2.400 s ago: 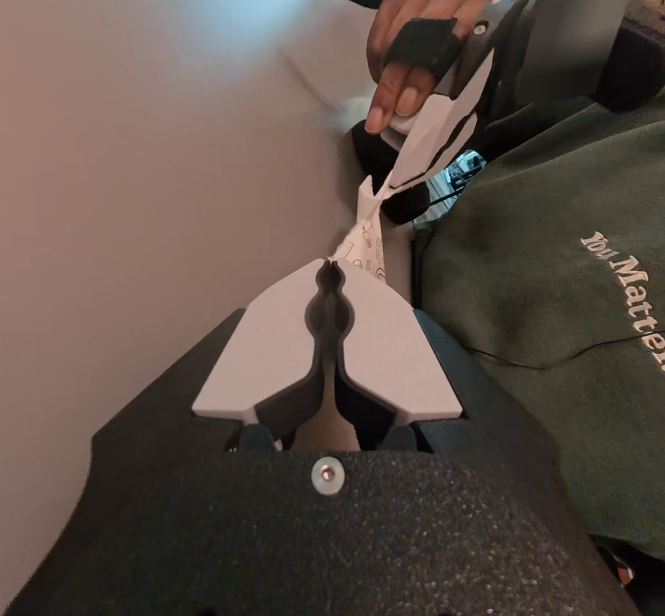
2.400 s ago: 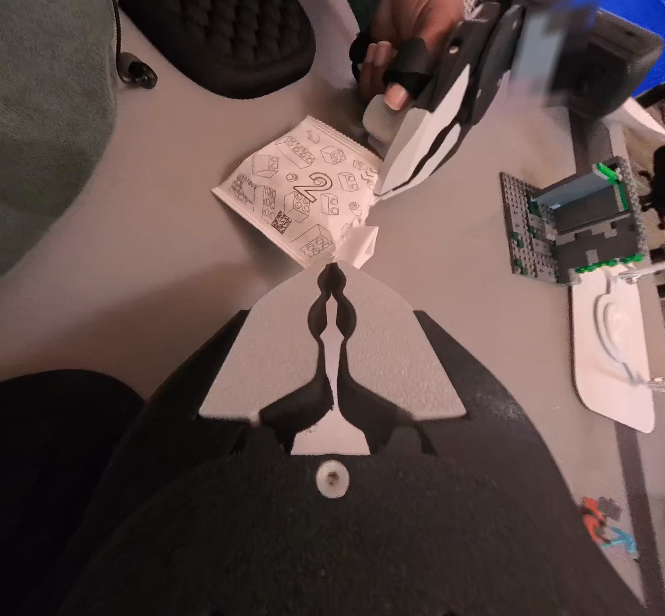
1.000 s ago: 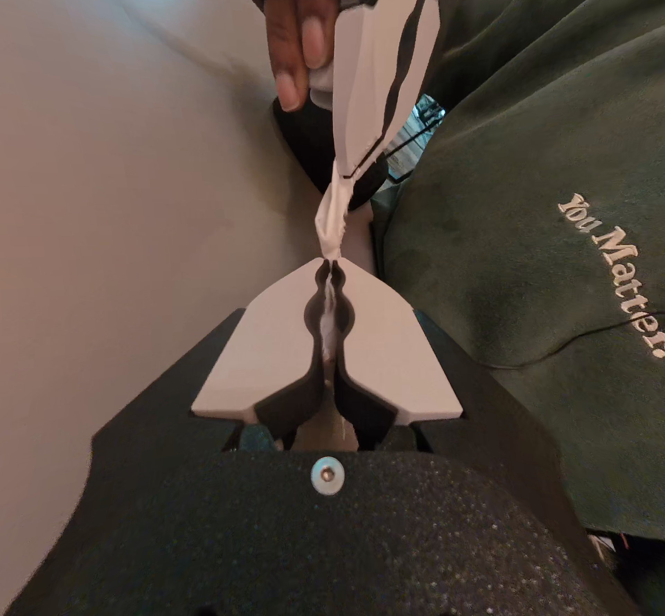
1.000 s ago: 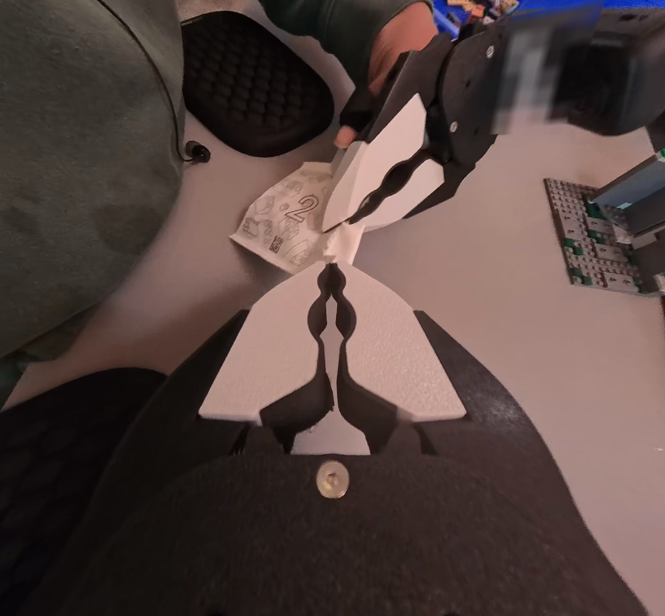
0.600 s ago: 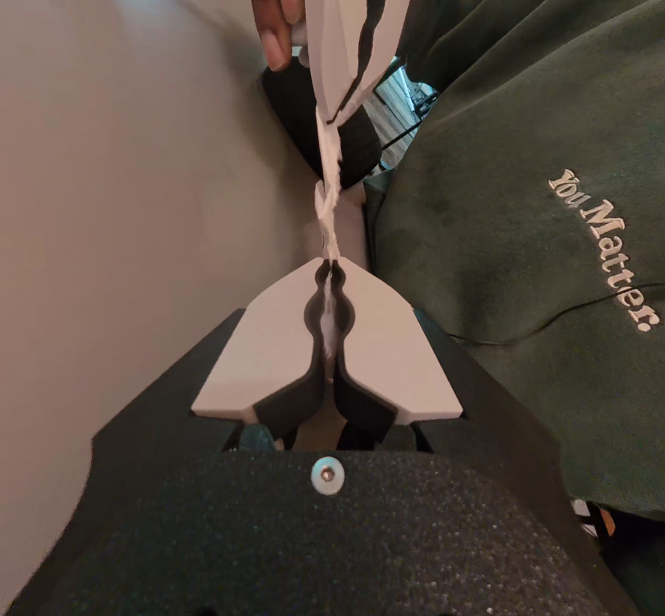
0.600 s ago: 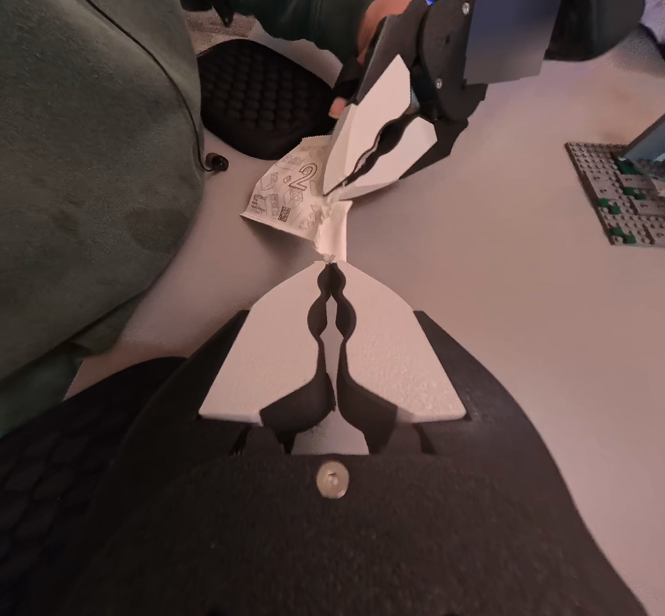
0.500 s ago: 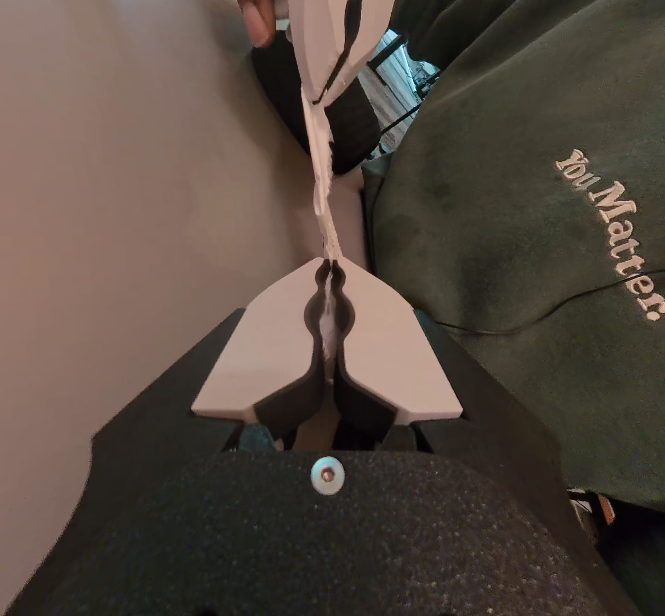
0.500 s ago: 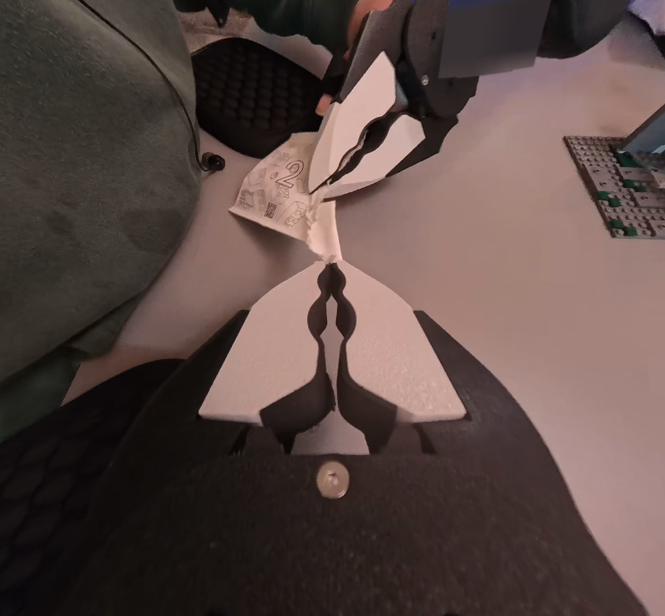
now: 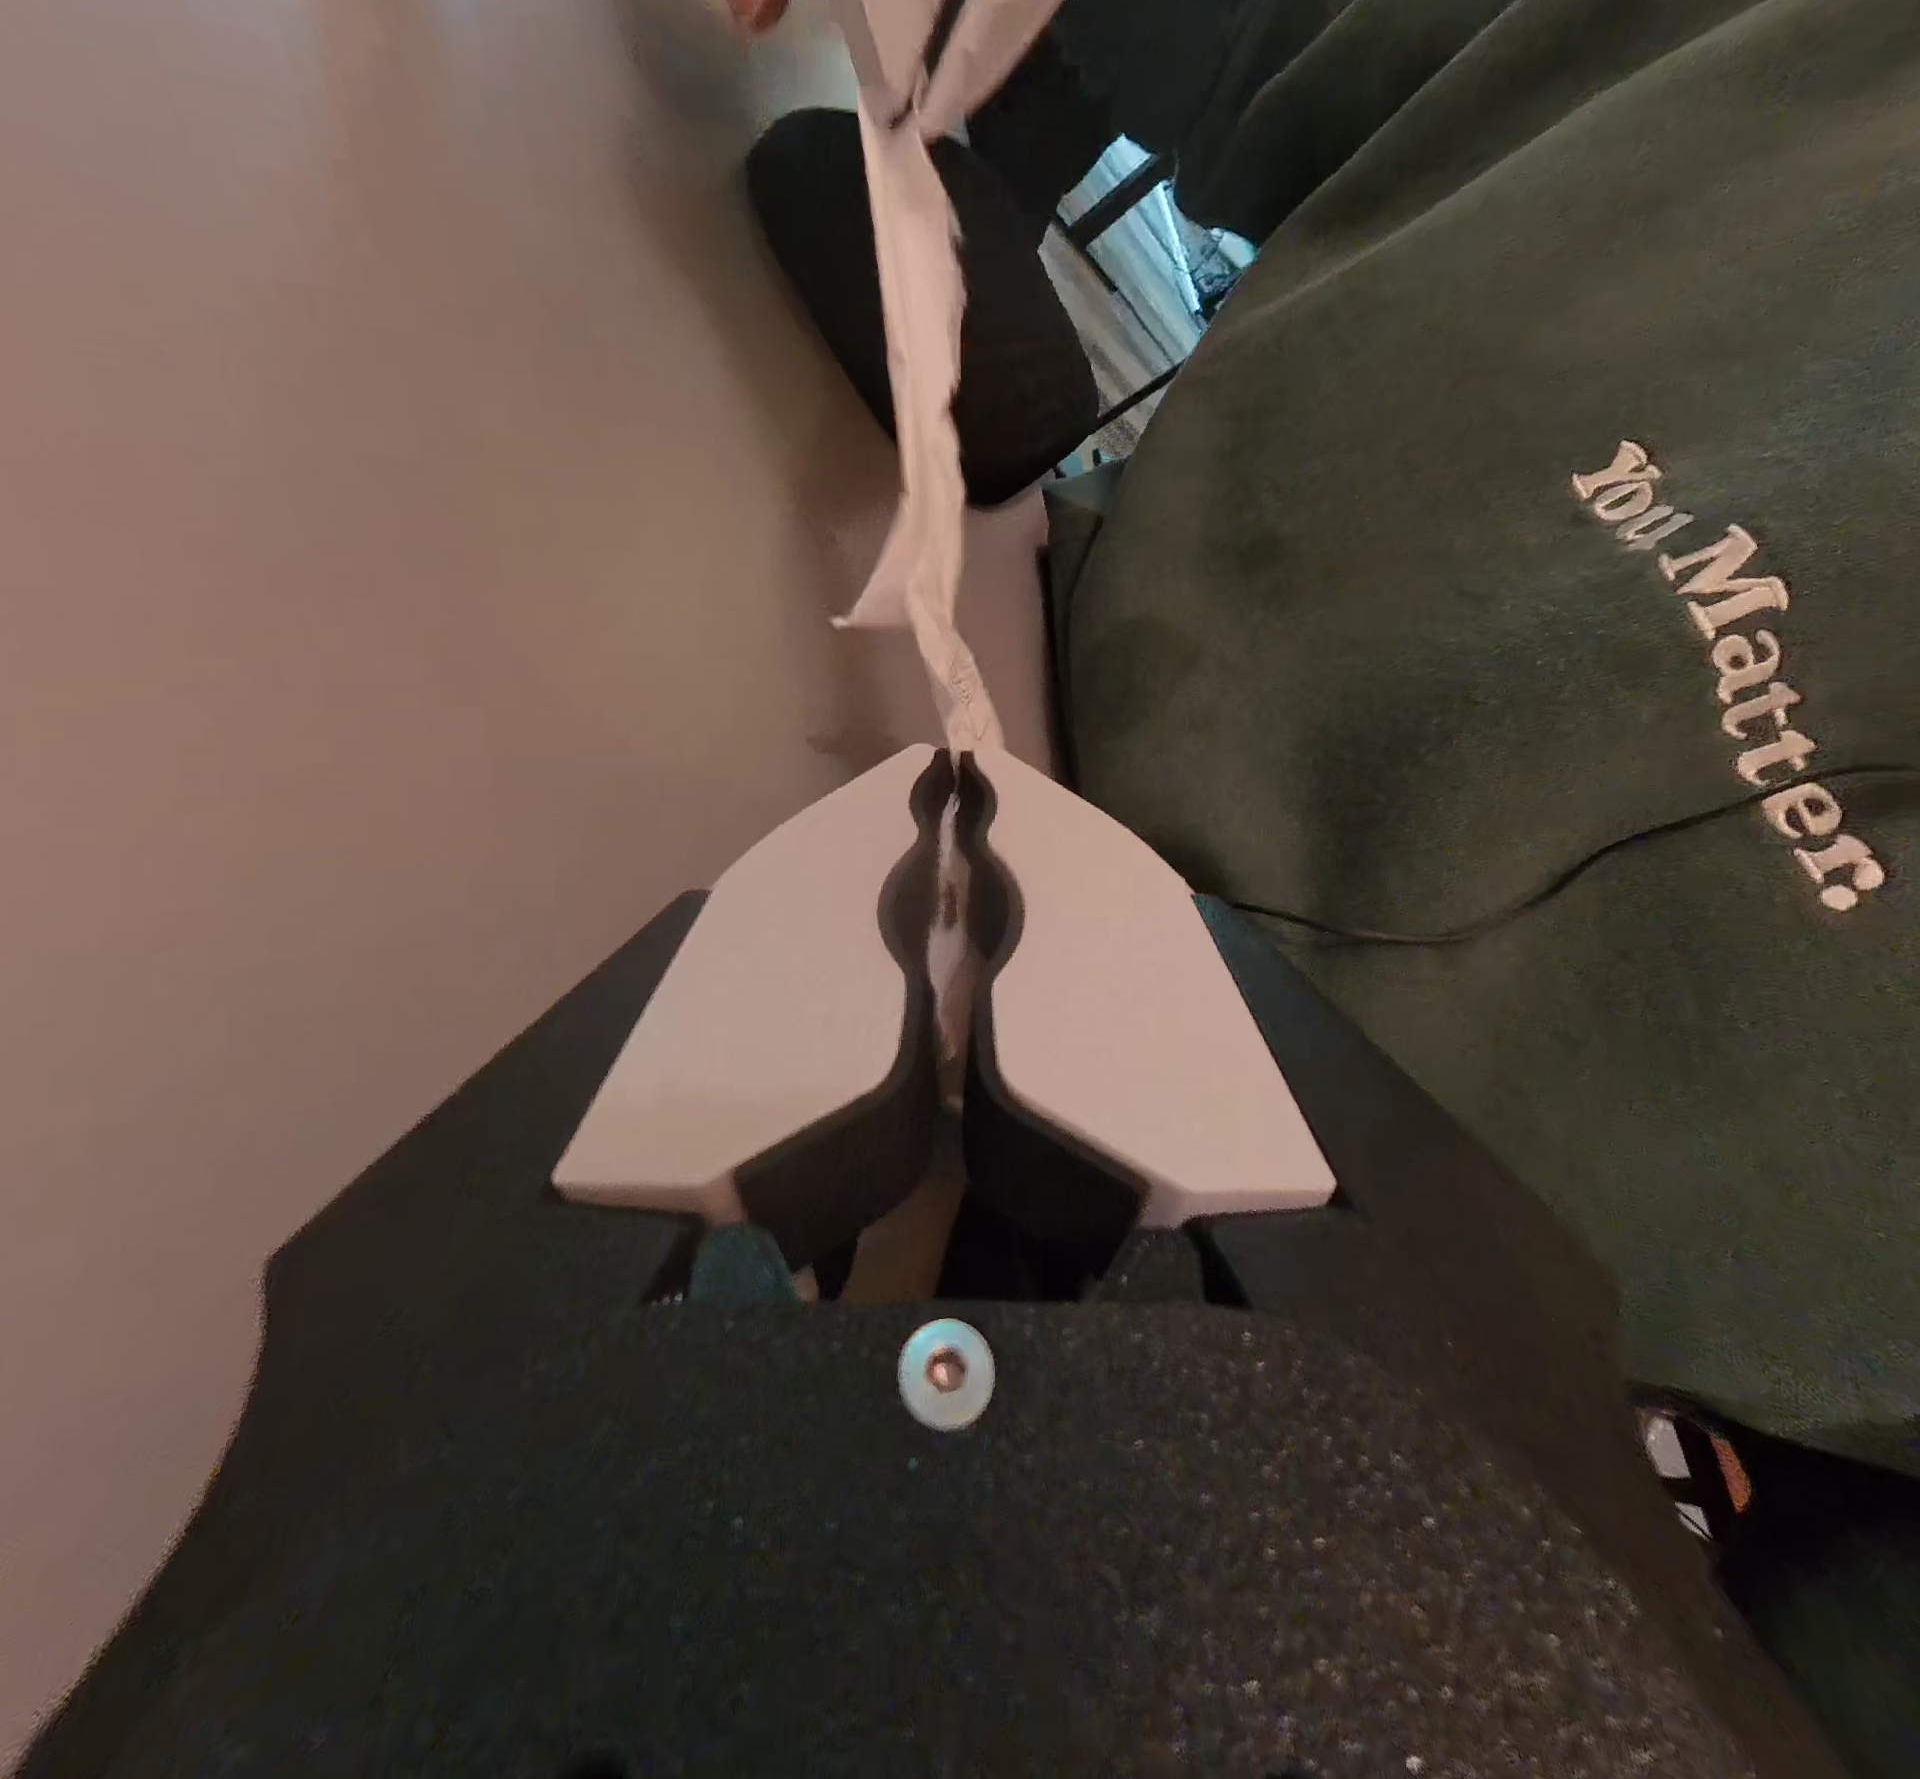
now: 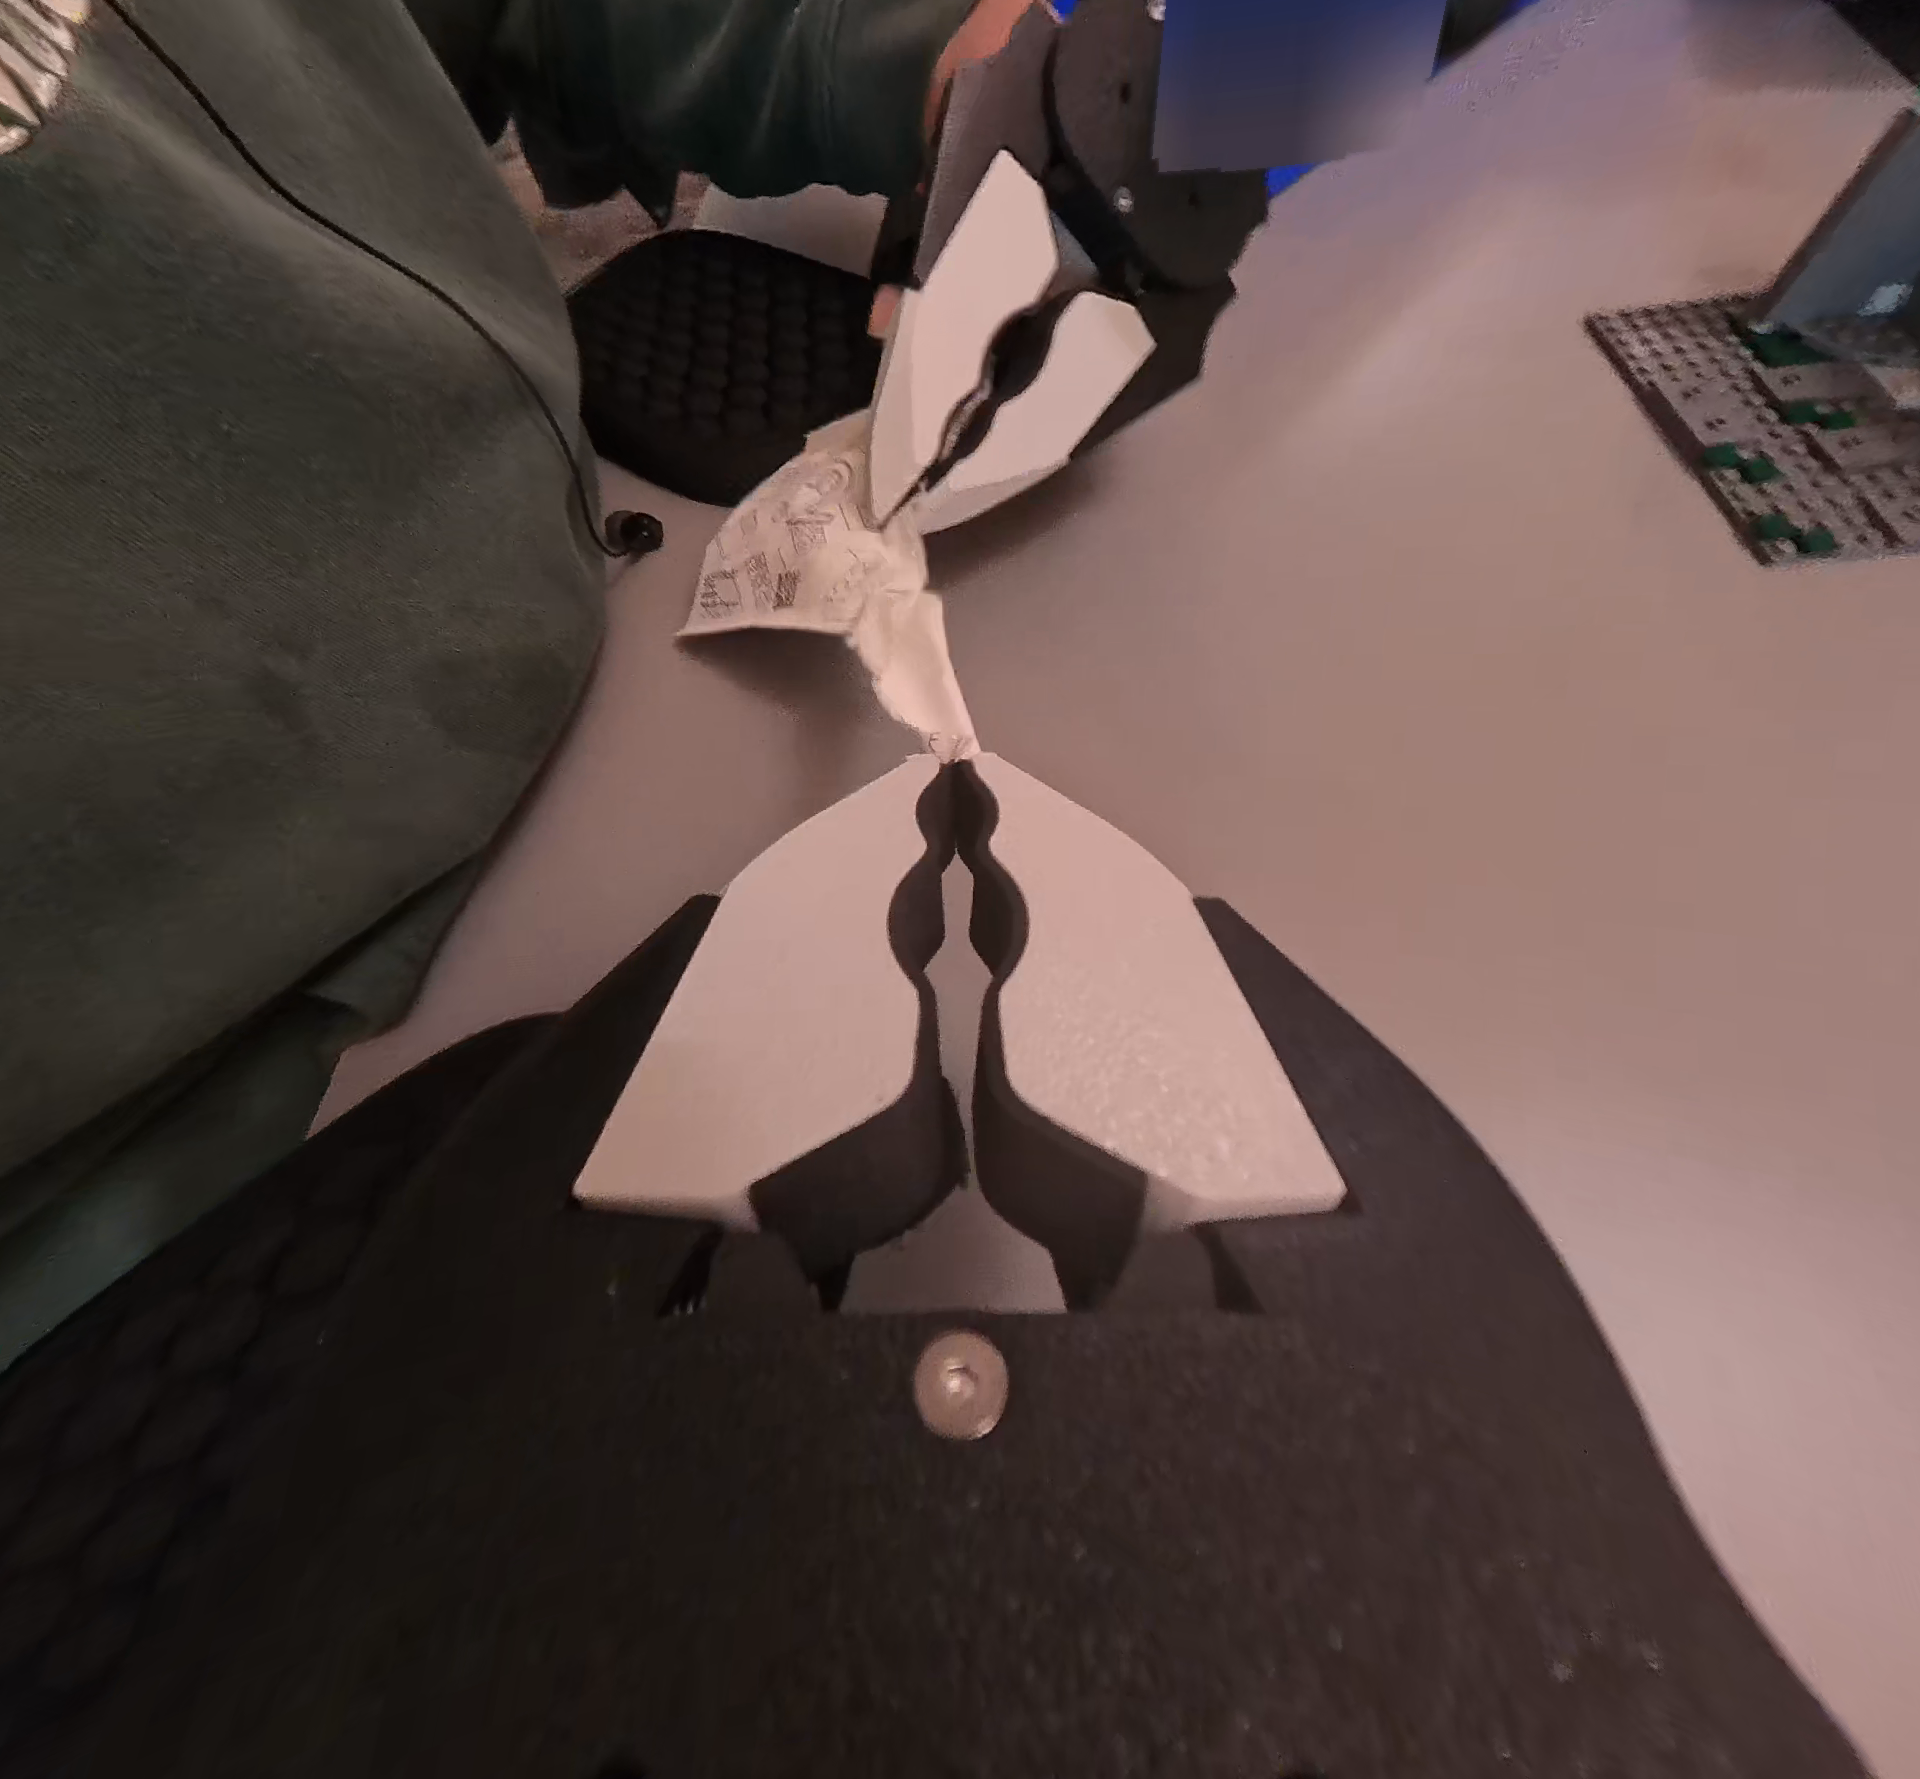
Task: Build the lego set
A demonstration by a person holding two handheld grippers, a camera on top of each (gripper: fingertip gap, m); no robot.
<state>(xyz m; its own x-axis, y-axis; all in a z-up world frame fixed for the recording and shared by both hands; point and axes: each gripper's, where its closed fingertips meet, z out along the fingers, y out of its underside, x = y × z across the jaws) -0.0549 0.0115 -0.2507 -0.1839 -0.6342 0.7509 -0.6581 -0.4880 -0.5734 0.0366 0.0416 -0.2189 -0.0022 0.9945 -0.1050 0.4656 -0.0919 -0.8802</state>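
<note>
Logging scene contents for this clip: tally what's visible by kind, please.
Grippers: 2, left gripper and right gripper
Printed paper bag: 1
Partly built lego model: 1
Black textured pads: 1
Total: 5

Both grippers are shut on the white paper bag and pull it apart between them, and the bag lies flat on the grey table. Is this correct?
Not quite. Both the left gripper and the right gripper are shut on the white paper bag and stretch it between them, but the bag does not lie flat: it is crumpled and twisted, held up above the grey table. The right wrist view shows this.
</note>
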